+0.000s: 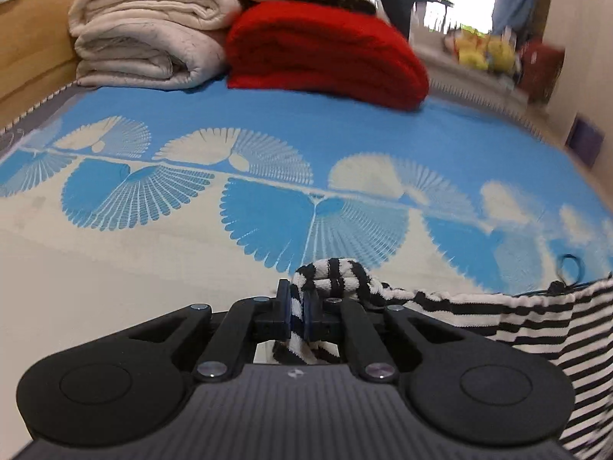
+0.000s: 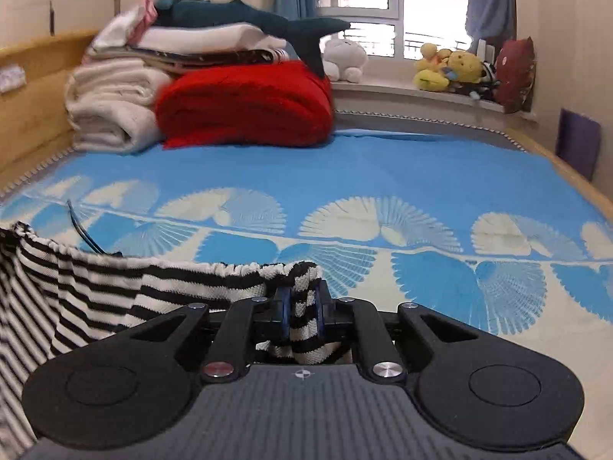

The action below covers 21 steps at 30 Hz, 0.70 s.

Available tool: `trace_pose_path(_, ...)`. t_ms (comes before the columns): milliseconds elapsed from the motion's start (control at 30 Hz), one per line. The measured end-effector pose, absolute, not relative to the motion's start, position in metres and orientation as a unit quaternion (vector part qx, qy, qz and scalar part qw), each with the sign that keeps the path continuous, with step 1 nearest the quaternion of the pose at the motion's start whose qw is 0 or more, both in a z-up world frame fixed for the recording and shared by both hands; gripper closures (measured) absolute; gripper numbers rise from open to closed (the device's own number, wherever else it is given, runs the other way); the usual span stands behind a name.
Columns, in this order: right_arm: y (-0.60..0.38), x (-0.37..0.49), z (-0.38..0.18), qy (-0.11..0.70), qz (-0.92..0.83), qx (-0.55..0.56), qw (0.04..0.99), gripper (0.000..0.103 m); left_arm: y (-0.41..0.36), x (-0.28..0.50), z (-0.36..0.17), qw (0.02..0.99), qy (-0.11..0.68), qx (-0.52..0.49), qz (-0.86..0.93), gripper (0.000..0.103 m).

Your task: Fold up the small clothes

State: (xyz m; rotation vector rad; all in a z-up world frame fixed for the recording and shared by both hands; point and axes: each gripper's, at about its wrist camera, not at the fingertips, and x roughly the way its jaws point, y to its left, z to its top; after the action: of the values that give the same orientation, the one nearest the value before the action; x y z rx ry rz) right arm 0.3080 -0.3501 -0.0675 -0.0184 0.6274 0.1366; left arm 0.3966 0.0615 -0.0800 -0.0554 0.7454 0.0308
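Observation:
A black-and-white striped garment [image 1: 498, 318] with a gathered waistband and a dark drawstring hangs stretched between the two grippers above the bed. My left gripper [image 1: 298, 308] is shut on one corner of the waistband, a bunch of striped cloth sticking out past its pads. The cloth runs off to the right in the left wrist view. My right gripper [image 2: 300, 312] is shut on the other corner of the striped garment [image 2: 95, 287], which trails away to the left in the right wrist view. Its lower part is hidden behind the gripper bodies.
The bed is covered by a blue and cream fan-patterned blanket [image 2: 383, 176]. At its head lie a folded red blanket [image 2: 245, 103], rolled cream quilts [image 2: 111, 111] and a plush shark [image 2: 245, 19]. Soft toys [image 2: 452, 67] line the windowsill; a wooden headboard [image 2: 34, 88] stands left.

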Motion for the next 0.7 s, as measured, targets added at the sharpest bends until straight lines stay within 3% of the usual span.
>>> trace_pose_path(233,-0.331,0.339,-0.075,0.287,0.006,-0.023,0.958,0.091,0.061,0.428,-0.084,0.943,0.326,-0.051,0.042,0.097)
trace_pose_path(333,-0.324,0.357,-0.092,0.320,-0.006,-0.031,0.947,0.090,0.061,0.449,-0.103,0.928,0.366,-0.048,0.047,0.095)
trace_pose_path(467,-0.319,0.383,-0.145,0.446,-0.023,-0.061,0.893,0.086,0.070,0.471,-0.152,0.875,0.476,-0.087,0.029,0.082)
trace_pose_path(567,-0.321,0.385,-0.148,0.449,-0.037,-0.059,0.891,0.075,0.078,0.471,-0.140,0.879,0.467,-0.087,0.040,0.041)
trace_pose_path(667,-0.334,0.377,-0.127,0.427,-0.051,-0.016,0.903,0.060,0.095,0.459,-0.130,0.869,0.475,-0.136,0.025,0.035)
trace_pose_path(700,-0.341,0.372,-0.118,0.421,-0.052,0.009,0.906,0.059,0.102,0.453,-0.127,0.866,0.477,-0.152,0.016,0.035)
